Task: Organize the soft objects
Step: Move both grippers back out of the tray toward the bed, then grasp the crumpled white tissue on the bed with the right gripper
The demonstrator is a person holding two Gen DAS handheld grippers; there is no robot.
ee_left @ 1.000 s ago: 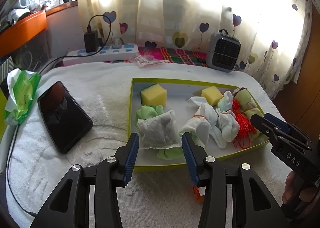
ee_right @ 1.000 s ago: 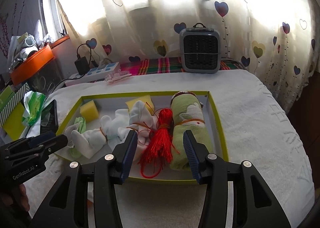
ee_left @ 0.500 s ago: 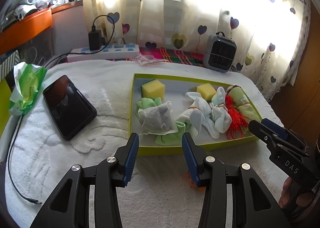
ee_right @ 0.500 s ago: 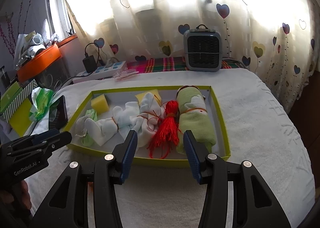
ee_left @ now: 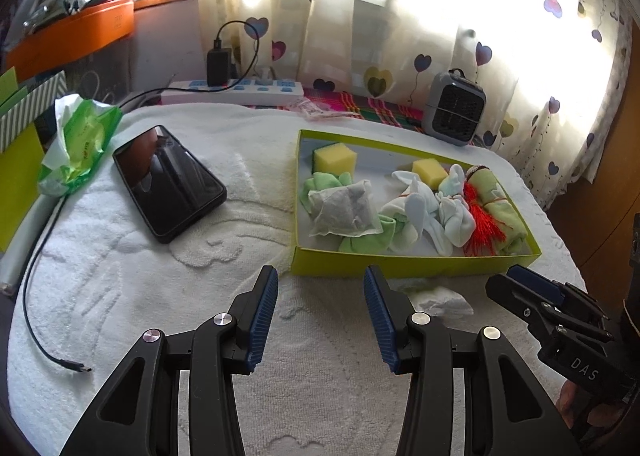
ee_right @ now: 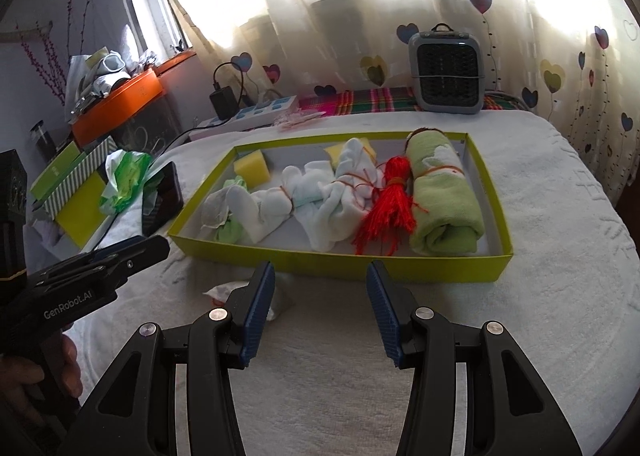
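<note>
Both claws, left claw (ee_left: pixel 320 314) and right claw (ee_right: pixel 320 310), gape empty; a white scrap (ee_right: pixel 224 292) lies half-hidden behind one.

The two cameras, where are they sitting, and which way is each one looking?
Left wrist view: sits on the left gripper, looking forward over the white towel at the green box; its open jaws show, with the right gripper beside them.
Right wrist view: sits on the right gripper, facing the same box straight on; its open jaws show, plus the left gripper and the person's hand.
Both share: the box of soft things, the phone and the small fan.
</note>
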